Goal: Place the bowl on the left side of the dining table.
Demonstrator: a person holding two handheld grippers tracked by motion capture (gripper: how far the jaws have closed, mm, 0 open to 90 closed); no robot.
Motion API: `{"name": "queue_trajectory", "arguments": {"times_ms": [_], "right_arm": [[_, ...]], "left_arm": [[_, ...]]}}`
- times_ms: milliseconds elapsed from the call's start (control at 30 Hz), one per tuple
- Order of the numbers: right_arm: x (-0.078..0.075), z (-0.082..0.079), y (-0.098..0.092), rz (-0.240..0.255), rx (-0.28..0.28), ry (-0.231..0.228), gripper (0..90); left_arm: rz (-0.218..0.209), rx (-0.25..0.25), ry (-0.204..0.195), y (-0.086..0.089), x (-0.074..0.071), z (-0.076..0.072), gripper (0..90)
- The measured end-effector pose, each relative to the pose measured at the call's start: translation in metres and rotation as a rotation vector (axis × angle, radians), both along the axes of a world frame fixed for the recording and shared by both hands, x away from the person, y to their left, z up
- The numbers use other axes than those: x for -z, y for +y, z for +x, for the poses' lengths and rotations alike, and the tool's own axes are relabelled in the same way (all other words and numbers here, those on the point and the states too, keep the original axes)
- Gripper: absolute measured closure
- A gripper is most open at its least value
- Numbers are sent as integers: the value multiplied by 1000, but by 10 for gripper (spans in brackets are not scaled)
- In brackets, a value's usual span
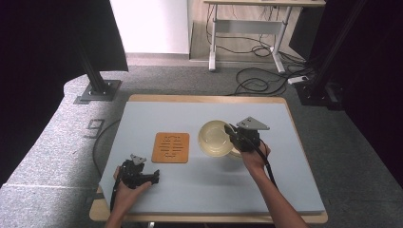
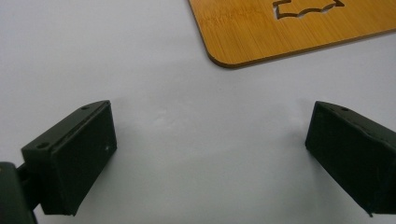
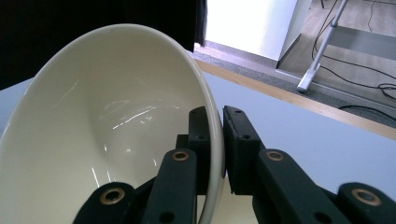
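Bowl [image 1: 215, 137] first: it sits right of the table's [image 1: 142, 118] middle, cream and glossy, with the right gripper [image 1: 232, 135] clamped on its right rim. Going from left to right across the high view, the left gripper [image 1: 153, 177] comes first, low at the near left of the table, held in the person's left hand [image 1: 124, 190] and lying close to the blue surface. In the left gripper view its two black jaws stand wide apart with bare tabletop between them, so it is released and grips nothing. Just past it, toward the middle, lies the mat [image 1: 170, 147], a flat orange-brown wooden square with rounded corners and slots cut through it; the left gripper view shows its near corner [image 2: 299, 32] a little beyond the open jaws, not touching them. Next to the right is the bowl, near the mat but apart from it. In the right gripper view the bowl [image 3: 107, 135] appears tilted, its hollow facing left, and the jaws pinch the thin rim, one pad [image 3: 200, 135] inside the bowl and the other outside. Whether the bowl's base rests on the table I cannot tell. The right hand [image 1: 254, 156] holds that gripper from the near right side, forearm running back to the table's front edge.
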State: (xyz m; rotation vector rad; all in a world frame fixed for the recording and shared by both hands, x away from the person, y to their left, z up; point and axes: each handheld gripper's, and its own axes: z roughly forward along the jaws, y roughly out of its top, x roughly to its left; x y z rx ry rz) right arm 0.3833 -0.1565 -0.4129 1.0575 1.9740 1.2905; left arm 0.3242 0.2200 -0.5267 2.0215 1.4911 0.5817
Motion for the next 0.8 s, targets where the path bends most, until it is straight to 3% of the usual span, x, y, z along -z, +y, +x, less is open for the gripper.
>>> {"name": "queue_trajectory", "arguments": {"times_ms": [800], "right_arm": [[4,0,10,18,-16,5,822]], "left_arm": [[0,0,0,0,0,0,21]]}}
